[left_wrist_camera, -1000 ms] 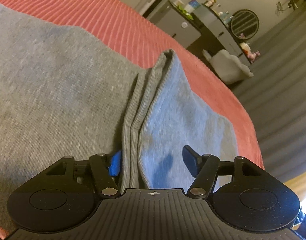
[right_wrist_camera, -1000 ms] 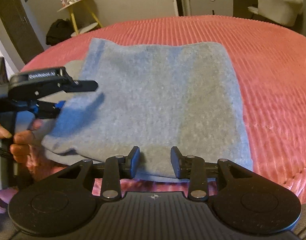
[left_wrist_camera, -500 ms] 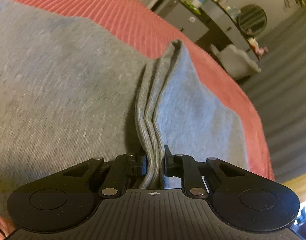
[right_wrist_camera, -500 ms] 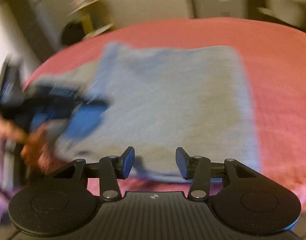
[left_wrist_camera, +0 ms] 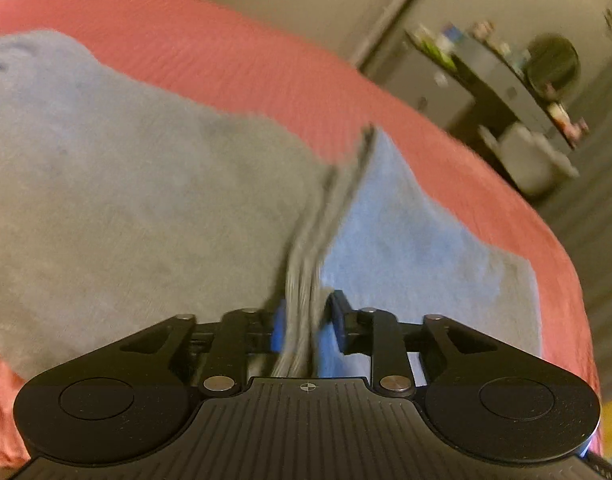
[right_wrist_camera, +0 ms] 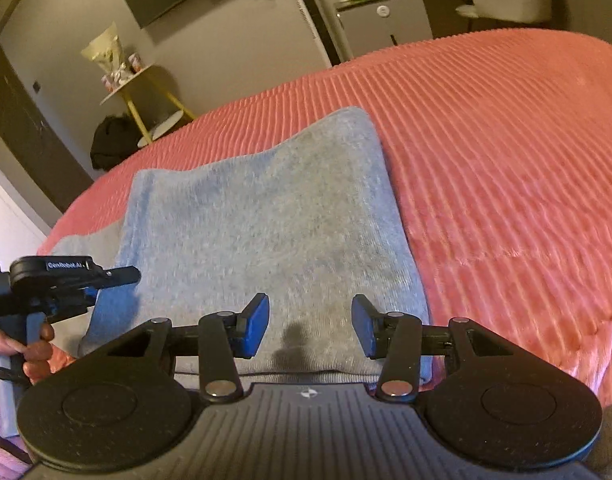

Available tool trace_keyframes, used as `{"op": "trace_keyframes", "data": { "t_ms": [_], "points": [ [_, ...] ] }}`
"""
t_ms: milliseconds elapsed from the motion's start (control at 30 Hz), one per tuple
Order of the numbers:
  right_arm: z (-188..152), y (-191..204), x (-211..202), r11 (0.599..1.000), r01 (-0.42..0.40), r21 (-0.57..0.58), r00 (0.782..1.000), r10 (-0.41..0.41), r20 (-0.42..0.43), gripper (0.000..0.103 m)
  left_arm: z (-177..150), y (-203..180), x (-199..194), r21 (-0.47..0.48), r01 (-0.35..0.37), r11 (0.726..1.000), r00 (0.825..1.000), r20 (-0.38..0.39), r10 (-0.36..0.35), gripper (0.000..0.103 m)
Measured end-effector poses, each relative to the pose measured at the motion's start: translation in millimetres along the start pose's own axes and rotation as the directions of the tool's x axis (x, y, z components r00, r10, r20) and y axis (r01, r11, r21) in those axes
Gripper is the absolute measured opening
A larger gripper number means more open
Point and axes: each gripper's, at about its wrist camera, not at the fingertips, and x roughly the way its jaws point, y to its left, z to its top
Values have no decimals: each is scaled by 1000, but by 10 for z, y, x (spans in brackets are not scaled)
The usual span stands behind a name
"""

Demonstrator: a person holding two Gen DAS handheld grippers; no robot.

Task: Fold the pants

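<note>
Since the earlier frame, the right hand-held gripper (right_wrist_camera: 310, 326) has been opened wider, nothing held. A ribbed edge of the grey pants (left_wrist_camera: 145, 208) is clamped by the left hand-held gripper (left_wrist_camera: 306, 320); folded pants lie on the pink bed (right_wrist_camera: 506, 140).

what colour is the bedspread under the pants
Salmon pink, with a ribbed, striped texture; the bedspread shows best in the right wrist view, beside the grey-blue pants.

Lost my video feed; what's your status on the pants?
Left gripper shut on pants ribbed edge. Right gripper open, above near edge. Pants folded on red bedspread. Nothing blocking.
</note>
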Motion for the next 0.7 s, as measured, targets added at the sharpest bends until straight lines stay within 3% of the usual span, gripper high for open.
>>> {"op": "trace_keyframes", "data": {
  "t_ms": [67,133,233,333,433,500,533,567,600,700],
  "points": [
    [37,23,-20,1000,20,-23,999,-19,39,45,23,-80,-117,16,-55,998,992,112,53,34],
    [108,26,-21,998,46,-51,996,-42,80,38,5,-196,-186,65,-19,998,986,164,8,38],
    [300,5,134,992,93,-87,992,-85,97,29,-89,-431,-186,160,41,986,974,212,-75,60],
    [497,-8,333,988,120,-93,989,-111,97,27,-115,-705,-51,270,8,963,971,227,-72,68],
    [670,-25,623,987,133,-90,989,-127,70,27,-77,-927,179,338,39,940,973,202,-113,78],
    [711,-1,794,982,159,-103,985,-151,88,27,-86,-980,390,397,35,917,982,158,-106,78],
    [712,-6,852,980,169,-109,982,-158,101,27,-107,-971,514,417,-21,909,987,153,-47,76],
    [697,-14,908,977,179,-113,980,-166,109,27,-131,-942,602,432,-68,899,988,156,0,64],
    [671,-14,946,975,184,-124,979,-170,116,27,-161,-895,669,445,-89,891,986,165,16,63],
    [591,33,943,962,203,-180,972,-177,154,27,-171,-793,659,435,-76,897,980,200,-14,64]
  ]
}}
